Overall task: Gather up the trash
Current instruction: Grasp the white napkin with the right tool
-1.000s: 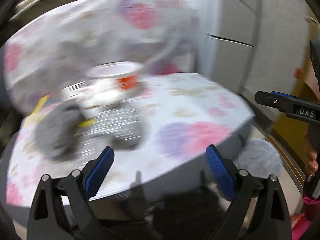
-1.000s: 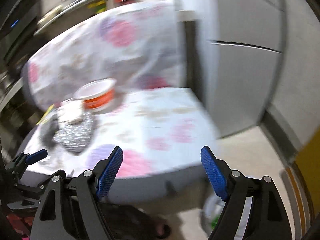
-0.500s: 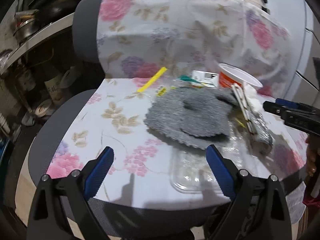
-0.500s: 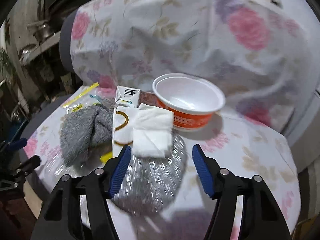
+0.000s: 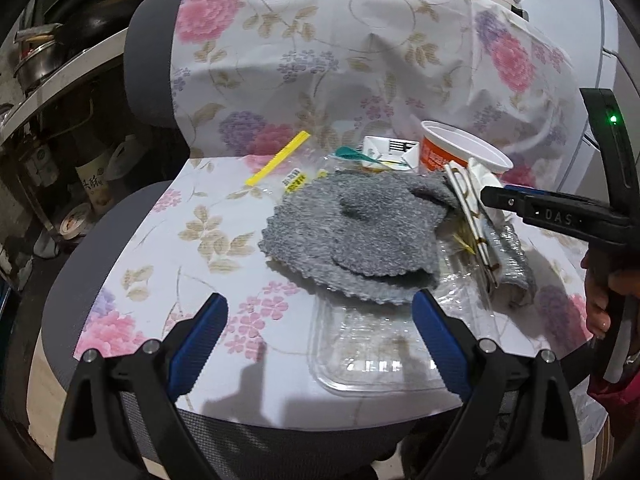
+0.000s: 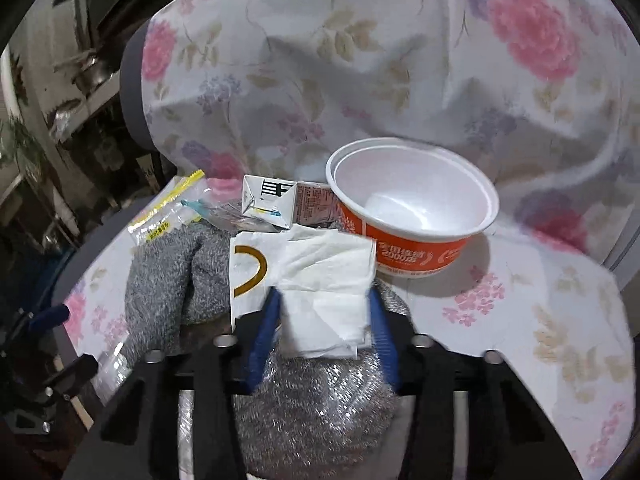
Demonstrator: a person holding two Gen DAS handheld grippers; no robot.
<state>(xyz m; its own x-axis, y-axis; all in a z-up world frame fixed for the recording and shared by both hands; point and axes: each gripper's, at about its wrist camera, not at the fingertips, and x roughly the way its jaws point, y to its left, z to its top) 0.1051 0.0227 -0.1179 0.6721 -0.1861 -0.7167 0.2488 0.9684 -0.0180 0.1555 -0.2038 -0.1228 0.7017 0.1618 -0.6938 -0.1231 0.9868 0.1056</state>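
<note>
My right tool [image 6: 322, 316] is low over the trash pile on the chair seat [image 6: 520, 312], fingers narrowed around the folded white napkin [image 6: 326, 280] so I can lift the top, loosest piece first; pads flank it on both sides but I can't tell if they're pinching it yet. The napkin sits between the pads on the steel scourer [image 6: 316, 396], with the orange bowl [image 6: 412, 212] at 1 o'clock. My left tool [image 5: 318, 340] hangs spread wide and empty, with the clear plastic tray [image 5: 372, 352] between its fingers and the grey cloth [image 5: 352, 232] at 12 o'clock.
</note>
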